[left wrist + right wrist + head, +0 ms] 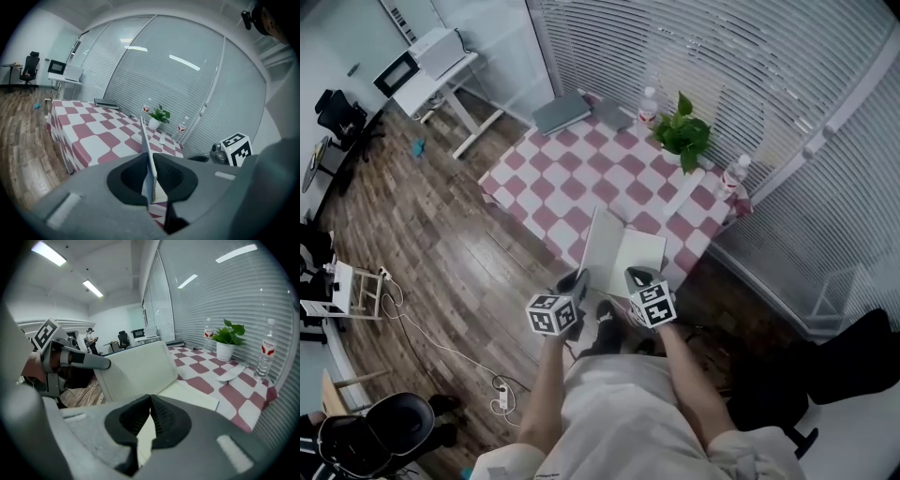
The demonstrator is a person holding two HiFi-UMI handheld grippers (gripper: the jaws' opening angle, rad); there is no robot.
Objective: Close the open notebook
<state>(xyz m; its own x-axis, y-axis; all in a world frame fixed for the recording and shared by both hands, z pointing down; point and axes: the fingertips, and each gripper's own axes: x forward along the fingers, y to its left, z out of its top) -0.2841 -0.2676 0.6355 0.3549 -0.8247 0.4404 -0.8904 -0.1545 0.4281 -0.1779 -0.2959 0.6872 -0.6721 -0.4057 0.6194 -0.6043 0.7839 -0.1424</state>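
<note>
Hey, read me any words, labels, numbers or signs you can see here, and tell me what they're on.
No text can be read.
Red labels on the two bottles: too small to read.
On the marker cubes: black-and-white patterns only, no words.
On the notebook: no writing visible.

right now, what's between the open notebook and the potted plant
A slim white object lies on the checked tablecloth just before the potted plant; the rest toward the notebook is bare cloth. The right gripper view shows it best.
</note>
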